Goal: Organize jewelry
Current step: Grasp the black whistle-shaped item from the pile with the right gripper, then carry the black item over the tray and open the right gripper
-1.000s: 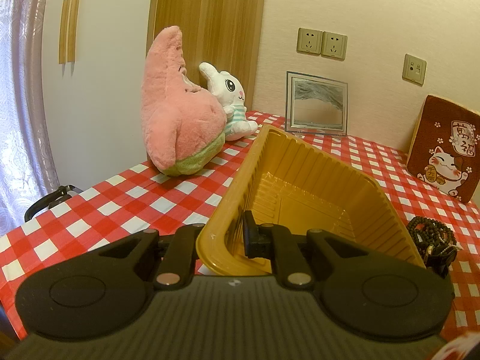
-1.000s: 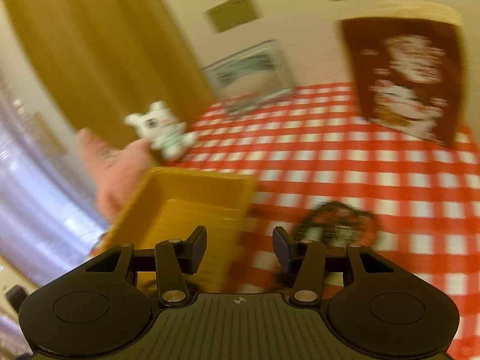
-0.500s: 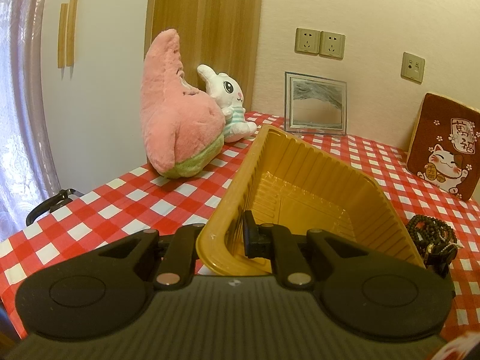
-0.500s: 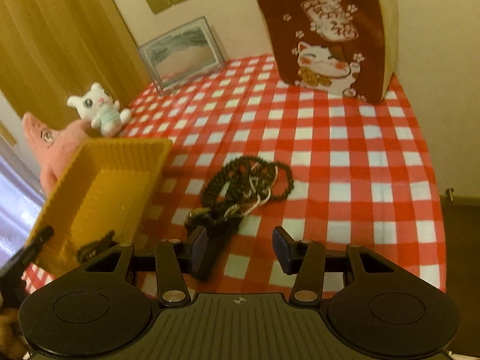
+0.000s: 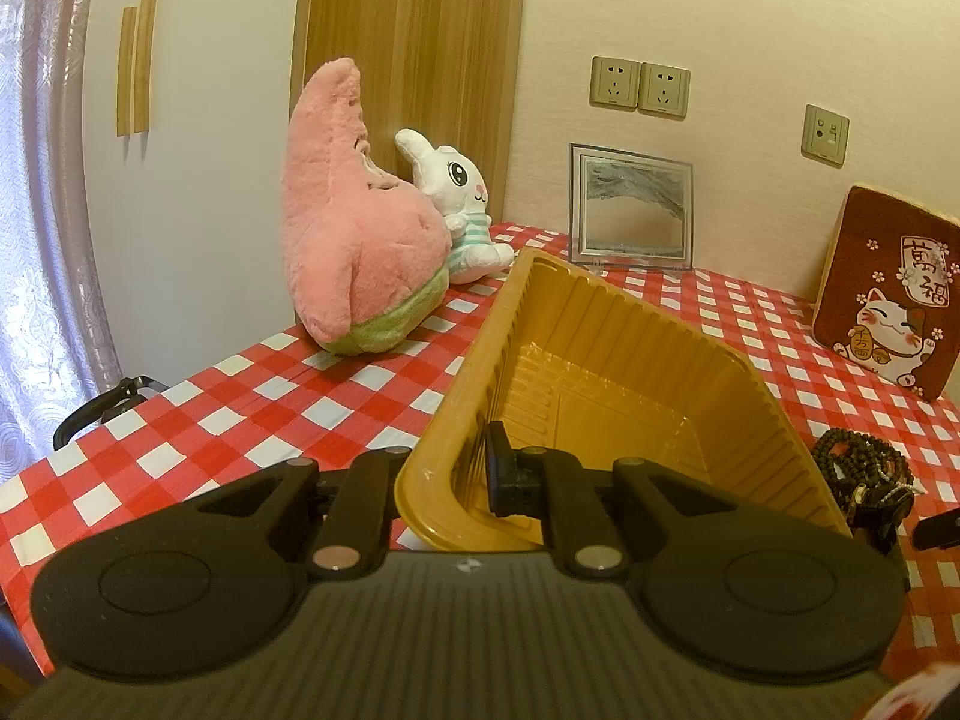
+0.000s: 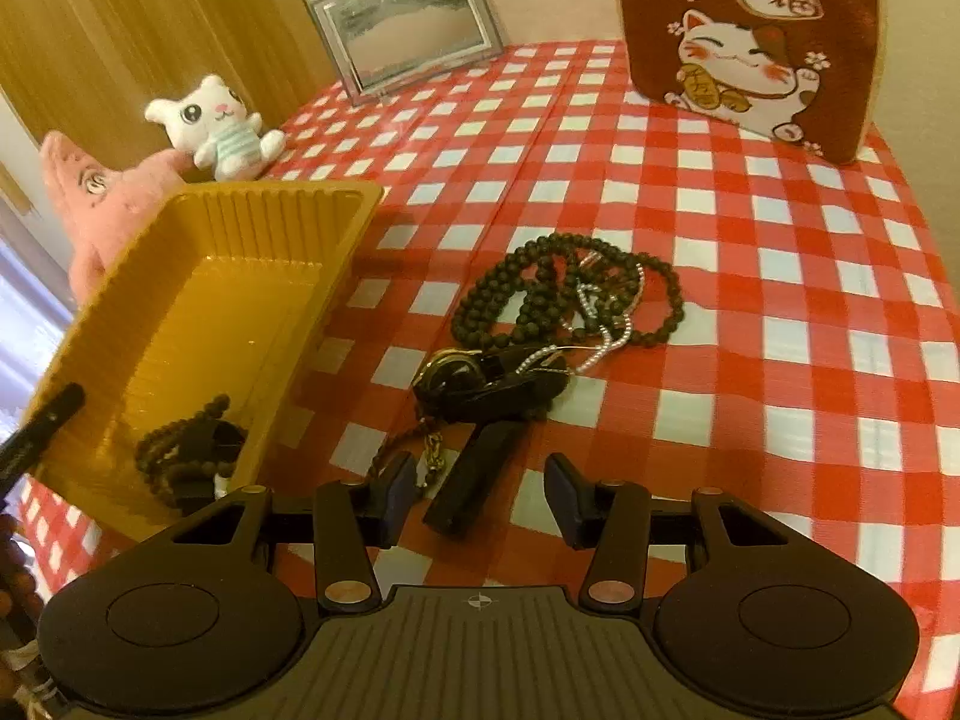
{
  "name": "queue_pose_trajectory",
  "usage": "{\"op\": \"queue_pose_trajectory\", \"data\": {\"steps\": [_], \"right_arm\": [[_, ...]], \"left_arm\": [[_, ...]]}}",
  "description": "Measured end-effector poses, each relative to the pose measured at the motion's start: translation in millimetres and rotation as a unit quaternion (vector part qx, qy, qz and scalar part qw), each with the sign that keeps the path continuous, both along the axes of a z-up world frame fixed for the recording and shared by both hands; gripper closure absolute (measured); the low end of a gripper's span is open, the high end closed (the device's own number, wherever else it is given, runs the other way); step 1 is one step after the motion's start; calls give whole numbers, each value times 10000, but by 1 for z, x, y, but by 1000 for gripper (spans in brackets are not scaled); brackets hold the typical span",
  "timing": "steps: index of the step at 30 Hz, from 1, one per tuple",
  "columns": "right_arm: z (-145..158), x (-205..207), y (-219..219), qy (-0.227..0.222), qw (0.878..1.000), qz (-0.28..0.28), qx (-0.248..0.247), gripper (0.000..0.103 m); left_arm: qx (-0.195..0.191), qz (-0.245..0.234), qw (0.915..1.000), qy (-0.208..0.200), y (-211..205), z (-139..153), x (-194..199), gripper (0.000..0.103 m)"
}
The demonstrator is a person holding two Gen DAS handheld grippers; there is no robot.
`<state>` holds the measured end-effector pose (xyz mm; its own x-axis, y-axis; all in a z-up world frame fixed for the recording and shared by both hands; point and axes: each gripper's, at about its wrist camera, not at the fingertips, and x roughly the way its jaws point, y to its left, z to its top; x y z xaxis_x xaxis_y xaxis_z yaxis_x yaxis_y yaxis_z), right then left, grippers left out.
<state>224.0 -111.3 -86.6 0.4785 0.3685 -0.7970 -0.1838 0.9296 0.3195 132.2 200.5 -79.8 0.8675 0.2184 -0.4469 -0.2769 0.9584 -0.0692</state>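
My left tongs (image 5: 441, 468) are clenched on the near wall of the yellow tray (image 5: 606, 360). My right tongs (image 6: 480, 495) stand released over a black strap (image 6: 474, 474); beyond it, beaded bracelets (image 6: 564, 300) lie on the checkered table (image 6: 780, 276).

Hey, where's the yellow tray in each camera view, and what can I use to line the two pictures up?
Left wrist: the yellow tray fills the centre, tilted, its near rim clamped in the left gripper.
Right wrist: the tray sits at the left, with beads inside it near its lower end.
Shared landmark: the white bunny, just beyond the tray's far end in both views.
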Motion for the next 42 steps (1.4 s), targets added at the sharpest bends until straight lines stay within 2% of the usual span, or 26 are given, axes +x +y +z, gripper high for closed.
{"op": "queue_pose_trajectory", "data": {"steps": [2, 4, 6, 12, 20, 28, 33, 38, 42], "right_arm": [[-5, 4, 6, 32, 10000, 3, -79, 55], [-10, 8, 10, 83, 9998, -20, -155, 66], [-15, 13, 13, 153, 9997, -54, -200, 71], [-24, 20, 16, 265, 9993, -186, -179, 76], [-21, 14, 16, 391, 9987, 34, -310, 84], [-21, -2, 28, 210, 9951, 461, -845, 84], [-15, -7, 16, 317, 9976, 300, -545, 84], [14, -11, 11, 151, 9996, 236, -66, 84], [37, -10, 22, -33, 9984, 405, 390, 84]], "left_arm": [[0, -2, 10000, -6, -1, -1, 0, 92], [-8, -3, 10000, -8, 0, -1, 0, 92], [-6, -5, 10000, -12, -1, -1, 0, 92], [-12, -12, 10000, -13, 0, 0, 0, 92], [-16, -12, 10000, -16, 0, 0, 1, 92], [-11, -23, 10000, -14, -1, -1, 2, 92], [-22, -12, 10000, -13, -1, 0, 2, 92], [-16, -26, 10000, -14, -1, -1, 2, 92], [-17, -31, 10000, -10, -1, -1, 3, 92]]}}
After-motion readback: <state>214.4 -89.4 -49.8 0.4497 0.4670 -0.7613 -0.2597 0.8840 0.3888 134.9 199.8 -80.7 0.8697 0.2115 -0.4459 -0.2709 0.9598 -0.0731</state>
